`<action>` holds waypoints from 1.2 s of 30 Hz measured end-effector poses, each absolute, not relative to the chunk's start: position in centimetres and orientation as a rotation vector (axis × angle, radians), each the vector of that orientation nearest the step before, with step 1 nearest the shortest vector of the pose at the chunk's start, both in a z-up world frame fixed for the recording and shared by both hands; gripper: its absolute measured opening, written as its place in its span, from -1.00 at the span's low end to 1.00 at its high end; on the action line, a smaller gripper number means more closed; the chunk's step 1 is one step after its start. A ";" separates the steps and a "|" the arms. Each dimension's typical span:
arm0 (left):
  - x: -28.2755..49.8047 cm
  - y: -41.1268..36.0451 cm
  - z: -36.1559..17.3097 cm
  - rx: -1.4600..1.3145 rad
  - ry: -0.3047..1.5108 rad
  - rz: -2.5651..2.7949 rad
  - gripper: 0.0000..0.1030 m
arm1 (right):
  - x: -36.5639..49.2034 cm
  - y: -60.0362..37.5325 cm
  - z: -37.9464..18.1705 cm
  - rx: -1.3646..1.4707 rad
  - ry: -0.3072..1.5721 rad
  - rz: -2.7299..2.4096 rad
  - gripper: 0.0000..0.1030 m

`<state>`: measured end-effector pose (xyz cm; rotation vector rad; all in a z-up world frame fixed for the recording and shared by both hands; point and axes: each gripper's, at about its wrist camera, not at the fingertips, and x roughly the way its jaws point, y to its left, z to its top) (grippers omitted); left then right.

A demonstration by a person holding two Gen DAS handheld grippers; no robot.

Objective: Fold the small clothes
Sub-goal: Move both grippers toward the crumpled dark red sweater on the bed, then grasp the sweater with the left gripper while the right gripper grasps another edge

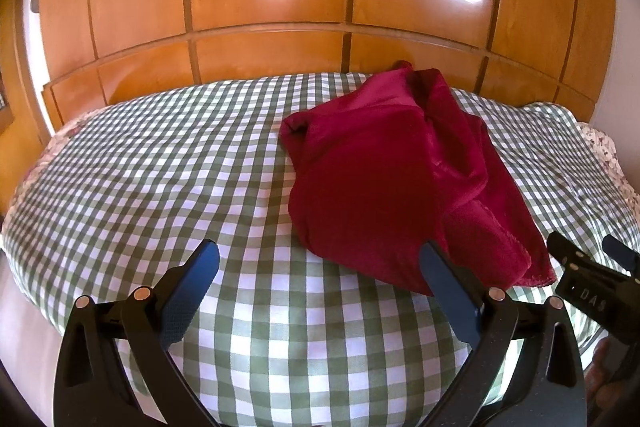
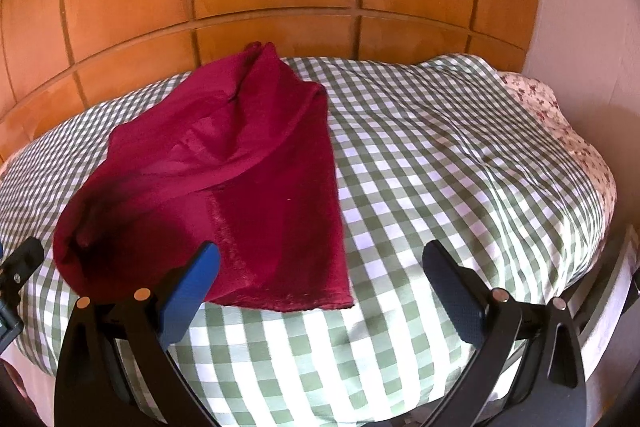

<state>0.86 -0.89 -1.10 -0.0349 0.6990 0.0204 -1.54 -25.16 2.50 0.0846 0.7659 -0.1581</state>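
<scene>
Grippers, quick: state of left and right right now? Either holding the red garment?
Left gripper: open, holding nothing; red garment lies on the checked bedcover.
Right gripper: open, holding nothing.

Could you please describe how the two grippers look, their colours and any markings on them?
Both the left gripper and the right gripper have black angular frames with slots, small round silver pins at the joints, and blue textured finger pads. In the left wrist view, the right gripper's black body shows pale letters, seemingly "DAS".
</scene>
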 end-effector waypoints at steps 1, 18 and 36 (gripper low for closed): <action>0.9 -1.0 -1.1 -0.034 0.700 0.018 0.93 | -1.5 -25.4 2.5 0.087 0.767 -0.162 0.96; 1.6 -1.8 -1.8 -0.019 0.728 0.000 0.93 | 0.5 -32.8 -3.9 0.163 0.933 -0.343 0.96; 6.9 -4.3 -4.5 -0.045 0.915 -0.164 -0.10 | 0.3 -35.3 -3.5 0.303 0.892 -0.249 0.96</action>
